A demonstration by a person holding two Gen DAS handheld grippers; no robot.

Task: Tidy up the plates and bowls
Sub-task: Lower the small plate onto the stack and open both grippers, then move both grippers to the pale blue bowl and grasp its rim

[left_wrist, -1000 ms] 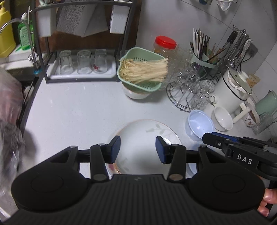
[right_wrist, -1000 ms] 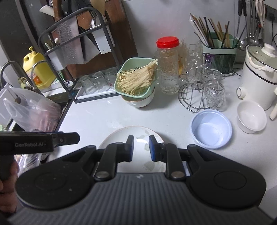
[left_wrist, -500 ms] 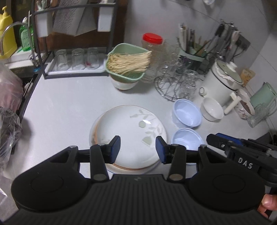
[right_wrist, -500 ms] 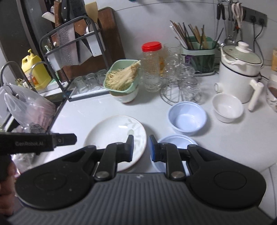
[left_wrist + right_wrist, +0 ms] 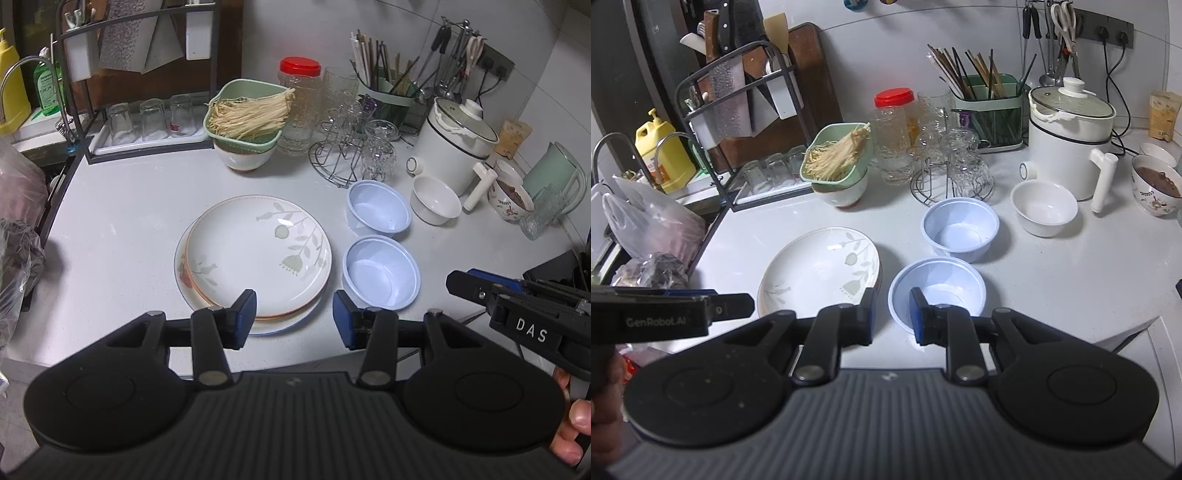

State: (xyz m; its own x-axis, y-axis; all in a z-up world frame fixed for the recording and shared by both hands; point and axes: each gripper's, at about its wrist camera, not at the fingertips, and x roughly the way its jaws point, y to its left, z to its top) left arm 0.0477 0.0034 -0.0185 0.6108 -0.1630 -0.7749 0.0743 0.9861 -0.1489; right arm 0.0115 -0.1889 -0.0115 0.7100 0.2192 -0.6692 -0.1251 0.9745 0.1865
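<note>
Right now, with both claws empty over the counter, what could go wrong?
1. The leaf-print white plates sit offset in their stack; a rim grab may slide the top one.
2. The two pale blue plastic bowls look light and could skid.
3. The wire rack of glass cups stands just behind them.

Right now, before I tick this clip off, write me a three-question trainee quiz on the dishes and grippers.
1. How many plates are in the stack?
2. True or false: the near blue bowl is nested inside the far blue bowl.
3. Which gripper holds something: A left gripper, B right gripper, C neither?

Key: 1. at least two; a wider one shows under the leaf-patterned one. 2. False, they sit apart. 3. C.
</note>
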